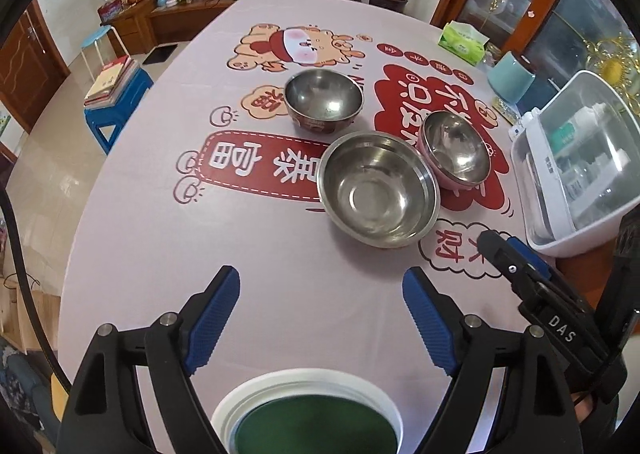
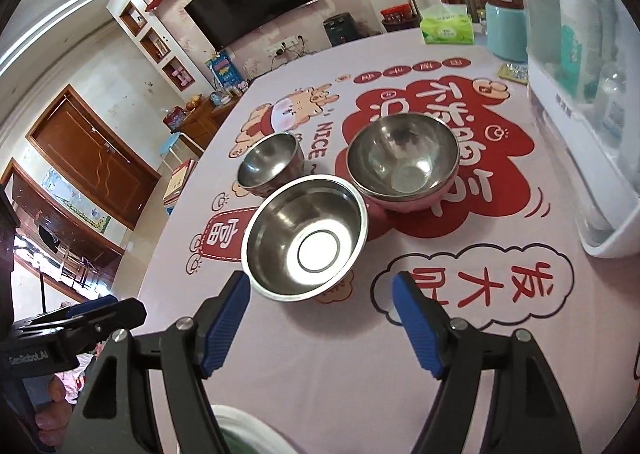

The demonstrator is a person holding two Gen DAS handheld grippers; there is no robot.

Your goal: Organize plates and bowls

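Nearest: white-rimmed plate with green centre [image 1: 312, 420] flat on the worktop [image 1: 160, 254], right under the left claw [image 1: 320, 318]. Only its far arc shows. It looks rigid, maybe ceramic or melamine, can't tell which. If ceramic it chips, so pinch the rim and set it down soft.

Left claw released, nothing between the blue pads [image 1: 216, 318]. Right claw [image 2: 320, 318] also released and empty, just short of the large steel bowl [image 2: 306, 238].

That large steel bowl sits upright, mouth up. Round, so no long axis, only the vertical one. Judged light, stiff, slick polished wall. Pinch across the rolled rim, one pad in, one out. A grip on the outer wall would likely slip.

Behind right: pink-shelled steel bowl [image 2: 404, 164], tipped toward the camera, touching or nearly touching the large one. Behind left: smaller dark-shelled steel bowl [image 2: 270, 164], upright, close beside.

All three should nest, smallest last.

Far right: a clear-lidded white storage box [image 2: 600, 230].
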